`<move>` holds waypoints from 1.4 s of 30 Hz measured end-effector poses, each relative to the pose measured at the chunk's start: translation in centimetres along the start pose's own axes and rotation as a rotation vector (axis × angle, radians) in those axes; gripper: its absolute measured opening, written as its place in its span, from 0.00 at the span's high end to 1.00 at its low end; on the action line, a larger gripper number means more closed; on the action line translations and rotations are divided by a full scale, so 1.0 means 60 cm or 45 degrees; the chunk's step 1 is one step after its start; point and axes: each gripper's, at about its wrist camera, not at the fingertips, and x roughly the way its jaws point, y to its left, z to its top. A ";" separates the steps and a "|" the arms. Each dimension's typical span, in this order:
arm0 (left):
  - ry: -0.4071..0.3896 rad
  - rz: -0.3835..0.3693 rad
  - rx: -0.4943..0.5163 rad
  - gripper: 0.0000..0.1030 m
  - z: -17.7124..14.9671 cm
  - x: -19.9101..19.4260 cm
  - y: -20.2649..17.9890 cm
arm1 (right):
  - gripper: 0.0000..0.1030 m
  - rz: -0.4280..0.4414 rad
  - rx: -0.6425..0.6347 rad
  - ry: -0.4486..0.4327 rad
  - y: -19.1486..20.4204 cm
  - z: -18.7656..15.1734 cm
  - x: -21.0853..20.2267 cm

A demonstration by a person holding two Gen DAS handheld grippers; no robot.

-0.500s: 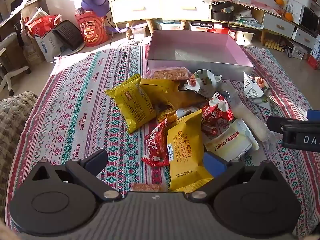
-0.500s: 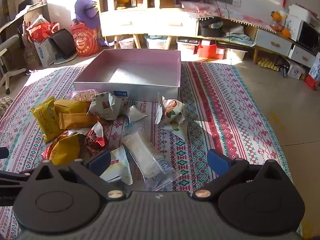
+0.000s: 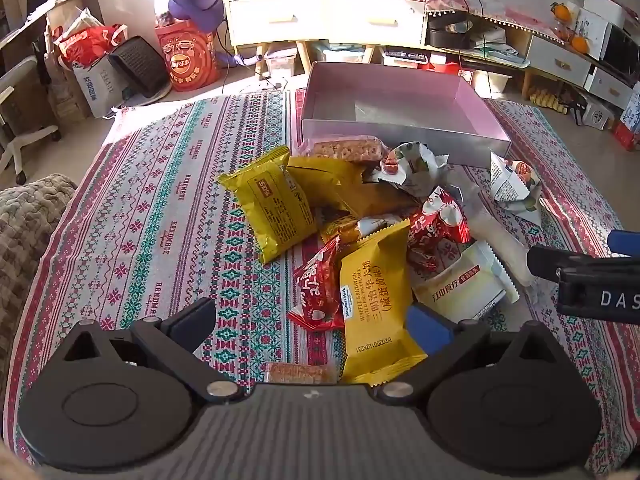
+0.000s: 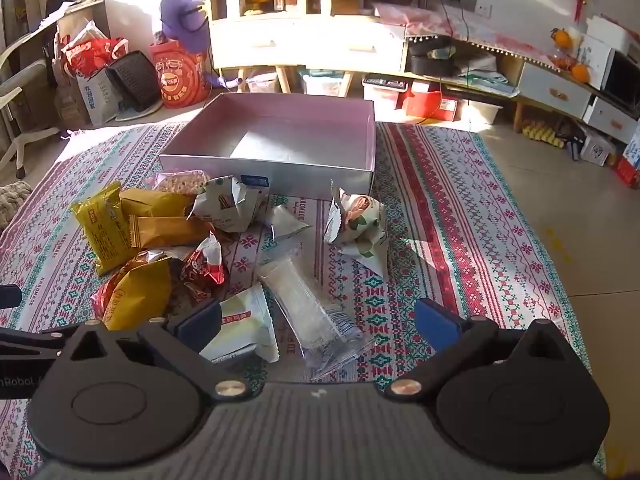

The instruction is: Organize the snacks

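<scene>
A heap of snack packets lies on a patterned cloth in front of an empty pink box (image 3: 404,138) (image 4: 280,178). In the left wrist view my left gripper (image 3: 314,320) stands open above a yellow waffle packet (image 3: 374,300) and a red packet (image 3: 316,292), touching neither. A small bar (image 3: 300,373) lies just below it. In the right wrist view my right gripper (image 4: 318,320) is open over a clear packet of white sticks (image 4: 308,312) and a pale cream packet (image 4: 244,328). The right gripper also shows at the right edge of the left view (image 3: 580,276).
More yellow packets (image 3: 272,204) (image 4: 104,228), a cereal bar (image 3: 344,148) and green-white pouches (image 3: 516,184) (image 4: 356,220) lie around the heap. A knitted cushion (image 3: 28,216) sits at the left. Shelves, drawers and bags stand beyond the cloth on the floor.
Both views have shifted very slightly; the packets and box lie as before and both grippers stay wide open.
</scene>
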 end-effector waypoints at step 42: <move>-0.029 -0.002 -0.007 0.00 0.001 -0.004 -0.002 | 0.00 0.024 0.011 0.015 0.003 0.000 0.000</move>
